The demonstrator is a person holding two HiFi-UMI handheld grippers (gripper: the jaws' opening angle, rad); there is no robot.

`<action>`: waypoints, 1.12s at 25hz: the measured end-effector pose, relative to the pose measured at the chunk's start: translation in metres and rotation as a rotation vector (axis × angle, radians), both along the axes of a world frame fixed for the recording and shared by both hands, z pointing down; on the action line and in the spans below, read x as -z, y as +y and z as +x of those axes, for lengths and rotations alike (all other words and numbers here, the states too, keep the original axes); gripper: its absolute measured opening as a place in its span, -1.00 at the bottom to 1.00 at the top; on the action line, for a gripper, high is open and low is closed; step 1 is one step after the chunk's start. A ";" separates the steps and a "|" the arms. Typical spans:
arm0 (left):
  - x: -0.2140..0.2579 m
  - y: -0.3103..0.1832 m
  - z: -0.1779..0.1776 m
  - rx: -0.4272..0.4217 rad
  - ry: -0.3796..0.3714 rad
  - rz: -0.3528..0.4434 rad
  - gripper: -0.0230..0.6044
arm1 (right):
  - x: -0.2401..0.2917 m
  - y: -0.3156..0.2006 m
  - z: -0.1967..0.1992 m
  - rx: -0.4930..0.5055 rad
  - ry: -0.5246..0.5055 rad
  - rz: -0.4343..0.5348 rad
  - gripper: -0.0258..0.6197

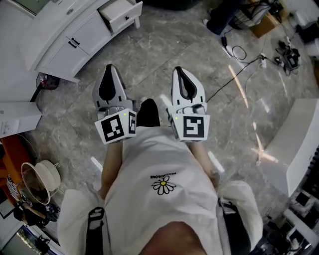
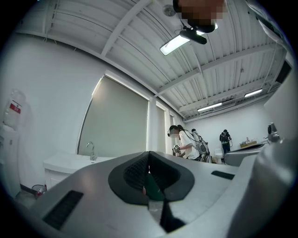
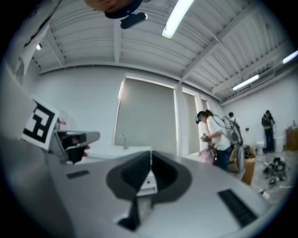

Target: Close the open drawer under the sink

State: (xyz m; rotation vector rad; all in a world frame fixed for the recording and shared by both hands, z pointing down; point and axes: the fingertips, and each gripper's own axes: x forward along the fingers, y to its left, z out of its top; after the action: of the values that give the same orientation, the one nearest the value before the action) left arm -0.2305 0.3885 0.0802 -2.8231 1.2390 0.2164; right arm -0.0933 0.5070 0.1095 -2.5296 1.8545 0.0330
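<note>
White drawer (image 1: 122, 14) stands pulled out of the vanity (image 1: 75, 40) at 11 o'clock in the head view, well apart from both grippers, so nothing of the closing is done yet. Your left gripper (image 1: 110, 69) and right gripper (image 1: 181, 70) point toward 12 o'clock over the stone floor (image 1: 164, 45), side by side, each with its jaws pressed together and nothing held between them. All of the task appears to remain: you must bring a gripper to the drawer front and push it flush with the vanity.
</note>
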 end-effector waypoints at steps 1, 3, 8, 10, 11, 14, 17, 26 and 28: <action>0.000 -0.005 0.001 0.005 -0.002 0.006 -0.86 | 0.001 -0.002 0.003 0.003 0.006 0.001 -0.83; -0.002 -0.018 0.004 0.014 -0.008 0.014 -0.86 | 0.001 -0.007 0.009 0.002 0.028 -0.009 -0.83; -0.015 -0.052 0.009 0.032 -0.022 -0.011 -0.86 | -0.001 -0.020 0.035 -0.037 0.039 -0.014 -0.83; -0.022 -0.065 0.008 0.045 -0.018 -0.032 -0.86 | -0.004 -0.033 0.048 -0.050 0.025 -0.006 -0.83; -0.025 -0.076 0.006 0.056 -0.003 -0.049 -0.86 | -0.005 -0.043 0.053 -0.051 0.024 -0.007 -0.83; -0.024 -0.115 0.007 0.085 0.052 -0.075 -0.86 | -0.006 -0.082 0.062 -0.031 0.030 -0.009 -0.83; -0.014 -0.155 0.022 0.104 0.059 -0.033 -0.86 | -0.011 -0.124 0.070 -0.006 0.028 -0.030 -0.83; -0.014 -0.292 0.074 0.127 0.032 -0.006 -0.86 | -0.021 -0.272 0.112 0.035 -0.030 -0.075 -0.83; -0.012 -0.327 0.086 0.140 0.040 -0.011 -0.86 | -0.020 -0.305 0.127 0.024 -0.050 -0.089 -0.83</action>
State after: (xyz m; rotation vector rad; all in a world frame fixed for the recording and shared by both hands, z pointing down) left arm -0.1449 0.0613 0.0921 -2.7393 1.4431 0.2620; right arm 0.0339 0.2018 0.1291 -2.5382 1.9094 -0.1144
